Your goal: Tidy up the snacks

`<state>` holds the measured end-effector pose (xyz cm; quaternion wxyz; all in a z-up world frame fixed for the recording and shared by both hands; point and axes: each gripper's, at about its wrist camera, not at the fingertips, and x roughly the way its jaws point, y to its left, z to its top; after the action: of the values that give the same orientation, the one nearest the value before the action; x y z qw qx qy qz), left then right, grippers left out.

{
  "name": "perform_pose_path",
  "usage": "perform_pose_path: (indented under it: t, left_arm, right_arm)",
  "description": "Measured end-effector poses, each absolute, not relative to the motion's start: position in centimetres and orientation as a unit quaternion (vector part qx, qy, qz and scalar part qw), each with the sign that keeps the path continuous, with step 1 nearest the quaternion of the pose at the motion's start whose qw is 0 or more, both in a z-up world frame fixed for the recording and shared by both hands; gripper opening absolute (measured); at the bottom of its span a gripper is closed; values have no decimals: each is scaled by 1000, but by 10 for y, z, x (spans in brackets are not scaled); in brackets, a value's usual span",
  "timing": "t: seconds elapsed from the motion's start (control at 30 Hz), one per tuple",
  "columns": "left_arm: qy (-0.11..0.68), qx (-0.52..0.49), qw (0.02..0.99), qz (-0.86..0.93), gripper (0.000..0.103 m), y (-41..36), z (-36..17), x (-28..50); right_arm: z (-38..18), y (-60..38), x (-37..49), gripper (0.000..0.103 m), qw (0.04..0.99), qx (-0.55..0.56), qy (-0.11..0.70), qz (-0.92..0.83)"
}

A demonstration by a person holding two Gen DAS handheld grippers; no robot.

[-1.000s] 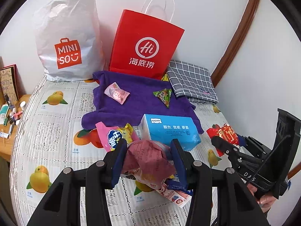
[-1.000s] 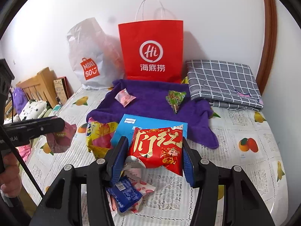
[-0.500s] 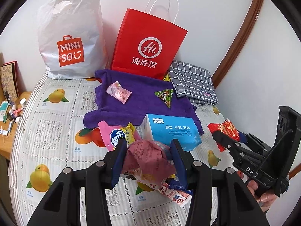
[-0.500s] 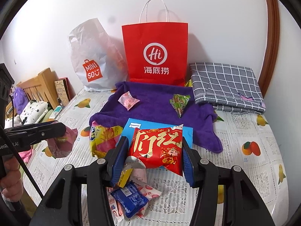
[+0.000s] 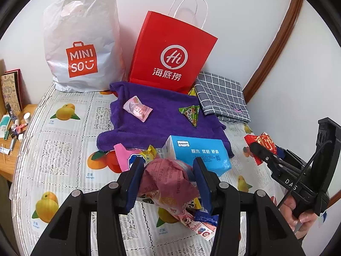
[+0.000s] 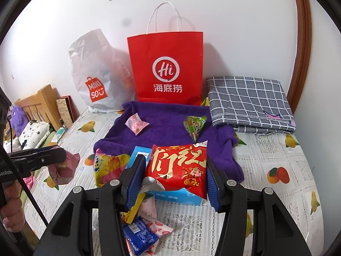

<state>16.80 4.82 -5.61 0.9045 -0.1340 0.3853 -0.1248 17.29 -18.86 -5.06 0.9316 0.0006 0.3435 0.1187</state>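
Observation:
My left gripper (image 5: pixel 167 170) is shut on a crumpled pink snack packet (image 5: pixel 168 179), held above the bed. My right gripper (image 6: pixel 175 170) is shut on a red snack bag with gold characters (image 6: pixel 181 168); the same bag (image 5: pixel 263 144) shows at the right of the left wrist view. A purple towel (image 5: pixel 162 119) lies ahead, with a small pink candy packet (image 5: pixel 137 108) and a green triangular packet (image 5: pixel 190 113) on it. Below the grippers lie a blue tissue box (image 5: pixel 200 153), a pink-and-yellow snack bag (image 6: pixel 108 166) and several small loose packets (image 6: pixel 140 232).
A red paper bag (image 5: pixel 170 57) and a white plastic bag (image 5: pixel 83 47) stand against the wall behind the towel. A folded grey checked cloth (image 6: pixel 249 102) lies at the back right. A wooden side table with small items (image 5: pixel 10 128) sits left of the bed.
Both views have shifted slightly, the bags and towel sitting a little lower in the frames. Each gripper keeps hold of its packet.

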Motion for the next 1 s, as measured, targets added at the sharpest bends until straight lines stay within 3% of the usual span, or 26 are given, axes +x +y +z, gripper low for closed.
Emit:
perform_pose_path:
  t: [1.0]
  left_arm:
    - [407, -125, 897, -117, 46, 30, -47, 262]
  right_arm:
    - [-66, -233, 272, 53, 918, 19, 384, 95]
